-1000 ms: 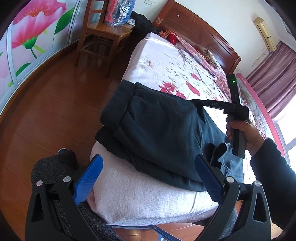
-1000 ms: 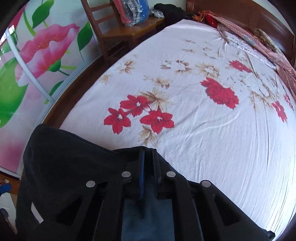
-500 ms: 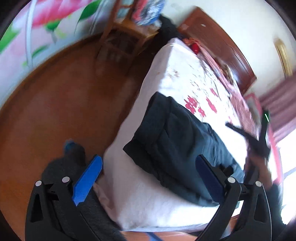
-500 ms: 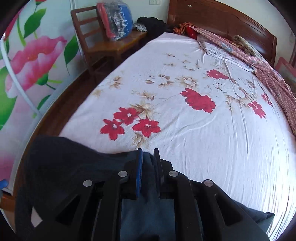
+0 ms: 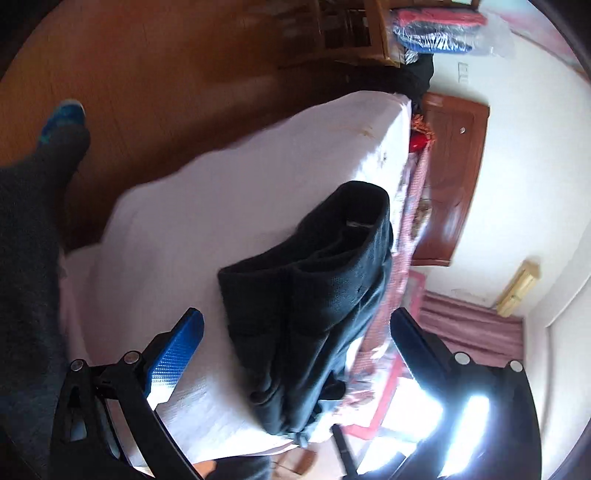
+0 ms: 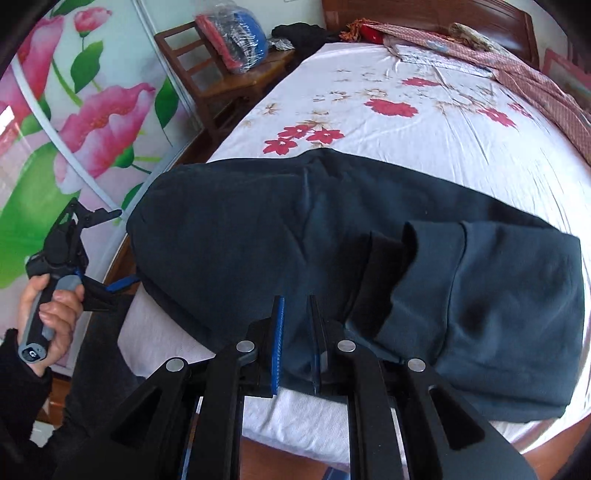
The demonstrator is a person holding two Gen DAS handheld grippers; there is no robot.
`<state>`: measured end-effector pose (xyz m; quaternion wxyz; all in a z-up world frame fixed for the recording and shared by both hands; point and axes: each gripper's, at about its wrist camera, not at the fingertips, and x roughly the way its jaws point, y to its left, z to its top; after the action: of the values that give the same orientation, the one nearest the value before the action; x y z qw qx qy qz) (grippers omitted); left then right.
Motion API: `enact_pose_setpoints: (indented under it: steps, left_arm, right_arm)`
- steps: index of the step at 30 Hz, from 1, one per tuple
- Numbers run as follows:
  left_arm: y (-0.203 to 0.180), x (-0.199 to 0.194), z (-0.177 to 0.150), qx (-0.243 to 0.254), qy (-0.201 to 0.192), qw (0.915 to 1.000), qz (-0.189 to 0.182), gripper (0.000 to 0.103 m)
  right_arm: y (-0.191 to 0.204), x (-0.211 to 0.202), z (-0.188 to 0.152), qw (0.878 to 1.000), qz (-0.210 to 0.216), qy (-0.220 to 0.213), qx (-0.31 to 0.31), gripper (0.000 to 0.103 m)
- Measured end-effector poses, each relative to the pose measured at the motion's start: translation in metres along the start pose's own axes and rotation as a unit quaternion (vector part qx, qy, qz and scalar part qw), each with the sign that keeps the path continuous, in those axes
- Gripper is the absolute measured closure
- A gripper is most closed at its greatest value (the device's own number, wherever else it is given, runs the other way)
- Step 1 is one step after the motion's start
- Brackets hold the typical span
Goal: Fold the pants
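The dark navy pants (image 6: pixel 369 258) lie folded on the near corner of the bed, with the cuffed leg ends (image 6: pixel 498 302) on top at the right. They also show in the tilted left wrist view (image 5: pixel 314 295). My right gripper (image 6: pixel 297 310) is just above the pants' near edge, its jaws nearly closed with a narrow gap and nothing between them. My left gripper (image 5: pixel 295 332) is wide open and empty, held off the bed's left side; it also shows in the right wrist view (image 6: pixel 74 251).
The bed (image 6: pixel 406 122) has a white sheet with red flowers and a wooden headboard (image 6: pixel 424 14). A wooden chair (image 6: pixel 221 81) with a bagged bundle stands to the left. A floral wardrobe (image 6: pixel 74 110) lines the left side. A patterned blanket (image 6: pixel 517 70) lies far right.
My right gripper has let go of the pants and pulled back toward the near edge. My left gripper has swung away to the left and rolled sideways, still open.
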<state>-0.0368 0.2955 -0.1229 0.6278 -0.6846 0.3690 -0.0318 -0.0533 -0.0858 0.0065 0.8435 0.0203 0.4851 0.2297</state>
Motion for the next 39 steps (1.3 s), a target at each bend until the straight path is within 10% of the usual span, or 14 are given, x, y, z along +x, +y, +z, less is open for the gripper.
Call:
enact_pose_setpoints:
  steps: [15, 17, 20, 31, 32, 33, 39]
  left_arm:
    - [-0.012, 0.002, 0.005, 0.034, -0.052, 0.9981, -0.002, 0.005]
    - [-0.014, 0.002, 0.005, 0.046, -0.054, 0.9974, 0.016, 0.044]
    - [-0.013, -0.005, 0.003, 0.041, -0.060, 0.9973, 0.002, 0.066]
    - [-0.105, -0.032, -0.052, 0.172, -0.090, 0.9810, -0.008, 0.082]
    - [-0.117, -0.030, -0.059, 0.189, -0.087, 0.9781, -0.011, 0.082]
    - [-0.130, -0.028, -0.067, 0.206, -0.082, 0.9750, -0.015, 0.082]
    - [-0.209, 0.015, -0.131, 0.323, -0.010, 0.9458, -0.036, 0.082]
  right_arm:
    - [-0.003, 0.001, -0.012, 1.000, 0.014, 0.003, 0.017, 0.092]
    - [-0.005, -0.002, -0.013, 1.000, 0.016, 0.000, 0.024, 0.092]
    - [-0.009, -0.006, -0.013, 0.999, 0.024, -0.004, 0.031, 0.092]
    - [-0.067, -0.028, -0.041, 0.989, -0.004, -0.034, 0.142, 0.092]
    - [-0.077, -0.031, -0.046, 0.986, -0.008, -0.038, 0.162, 0.075]
    - [-0.087, -0.036, -0.053, 0.982, -0.016, -0.045, 0.184, 0.035]
    - [-0.137, -0.076, -0.087, 0.958, -0.021, -0.105, 0.266, 0.029]
